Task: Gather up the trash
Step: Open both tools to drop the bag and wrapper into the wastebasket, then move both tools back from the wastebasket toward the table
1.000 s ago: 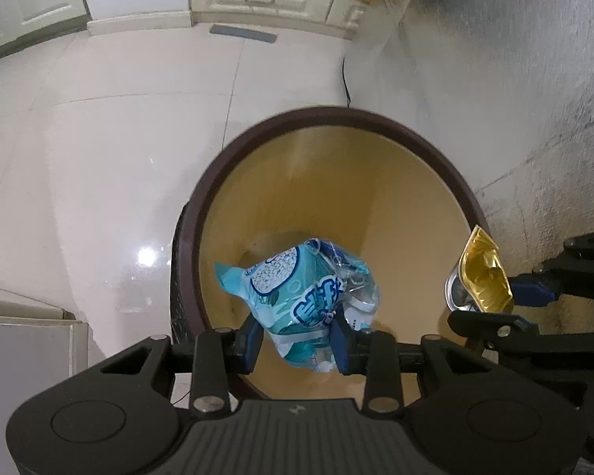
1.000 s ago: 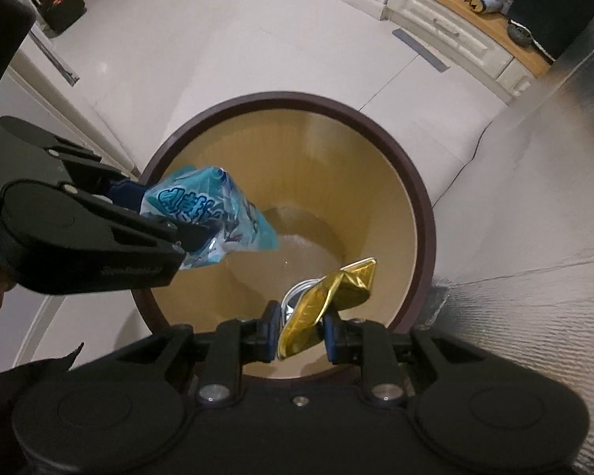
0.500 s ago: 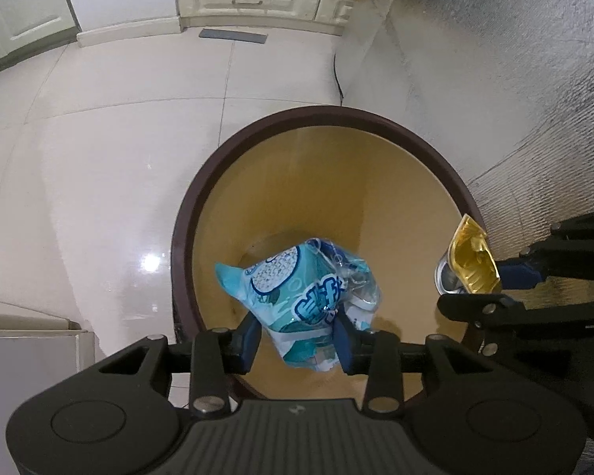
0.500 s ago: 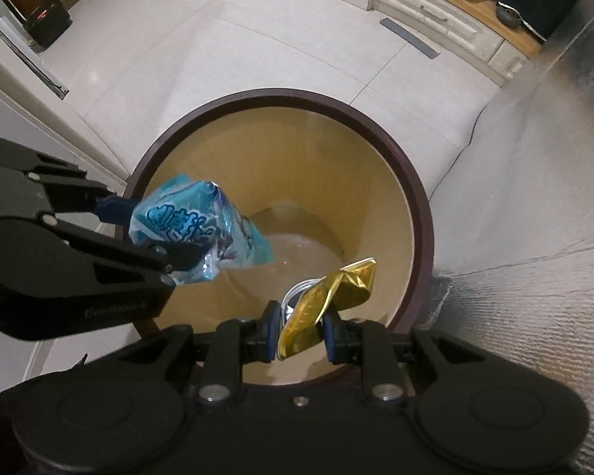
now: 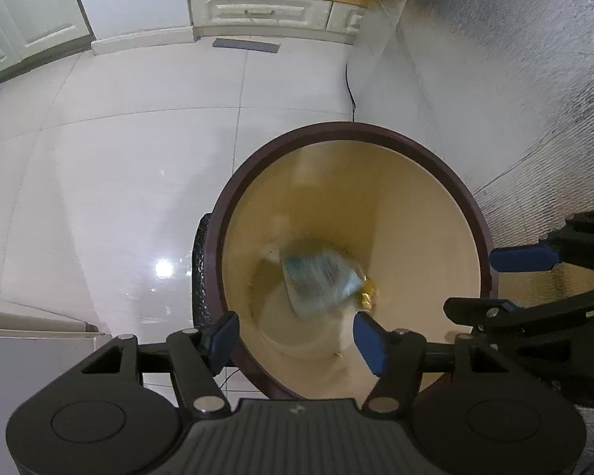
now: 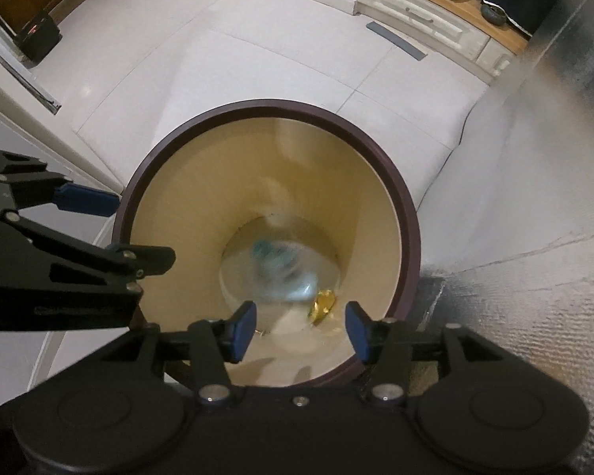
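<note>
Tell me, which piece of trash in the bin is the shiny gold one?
The small gold wrapper, down inside the bin. It is smaller and sits beside the bigger blue bag, which looks blurry.

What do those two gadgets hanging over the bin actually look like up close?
Both are matte black plastic. The left gripper and the right gripper each have two fingers tipped with flat blue pads, driven by black link bars with silver pivot screws. Each base has two round discs; the left one has a ribbed middle panel. No cables or sleeves show.

Even indoor light, floor glare (image 5: 163,267), falling wrappers blurred (fisheye edges warped)
</note>
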The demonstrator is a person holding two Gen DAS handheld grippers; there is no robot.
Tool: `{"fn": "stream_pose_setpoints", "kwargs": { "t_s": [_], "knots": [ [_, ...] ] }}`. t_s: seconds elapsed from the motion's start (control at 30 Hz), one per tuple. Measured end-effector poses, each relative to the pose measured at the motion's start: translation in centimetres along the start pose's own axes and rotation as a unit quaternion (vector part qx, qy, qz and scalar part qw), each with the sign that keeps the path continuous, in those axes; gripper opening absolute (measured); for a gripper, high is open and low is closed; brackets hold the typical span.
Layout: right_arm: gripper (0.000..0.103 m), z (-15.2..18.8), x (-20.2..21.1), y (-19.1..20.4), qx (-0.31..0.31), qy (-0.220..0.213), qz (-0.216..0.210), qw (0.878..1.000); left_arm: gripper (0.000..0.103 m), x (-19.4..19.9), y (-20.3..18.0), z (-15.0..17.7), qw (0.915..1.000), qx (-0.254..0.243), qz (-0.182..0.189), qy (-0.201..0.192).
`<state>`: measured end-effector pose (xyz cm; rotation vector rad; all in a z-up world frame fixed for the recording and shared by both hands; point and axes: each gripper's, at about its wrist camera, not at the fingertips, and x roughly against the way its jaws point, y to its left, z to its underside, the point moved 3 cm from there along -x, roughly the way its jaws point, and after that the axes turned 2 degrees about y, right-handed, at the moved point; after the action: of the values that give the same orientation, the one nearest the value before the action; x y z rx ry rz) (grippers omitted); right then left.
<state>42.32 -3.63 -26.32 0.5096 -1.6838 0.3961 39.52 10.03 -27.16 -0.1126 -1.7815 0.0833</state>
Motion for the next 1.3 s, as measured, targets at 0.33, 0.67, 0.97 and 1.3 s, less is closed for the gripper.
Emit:
{"fn": "stream_pose_setpoints", "kwargs": {
  "t_s": [0.33, 0.67, 0.97, 1.3],
  "knots": [
    [0.069, 1.2, 1.0, -1.7, -0.079, -0.015, -0.001, 0.997, 0.067, 2.0, 0.5, 0.4, 0.9999, 0.011, -0.007, -0.004],
    [0.082, 3.7, 2.2, -1.9, -0.131, -0.031, 0.028, 0.99, 0.089, 3.6, 1.1, 1.9, 0.9997, 0.017, -0.006, -0.019],
    [0.103, 5.6, 3.9, -1.5, -0.162, -0.054, 0.034, 0.985, 0.103, 5.4, 2.1, 4.1, 0.9988, 0.029, -0.013, -0.037],
    [0.103, 7.3, 7.9, 0.2, -0.166, -0.117, 0.031, 0.979, 0.103, 9.1, 2.6, 6.2, 0.9957, 0.039, -0.021, -0.081]
  ]
}}
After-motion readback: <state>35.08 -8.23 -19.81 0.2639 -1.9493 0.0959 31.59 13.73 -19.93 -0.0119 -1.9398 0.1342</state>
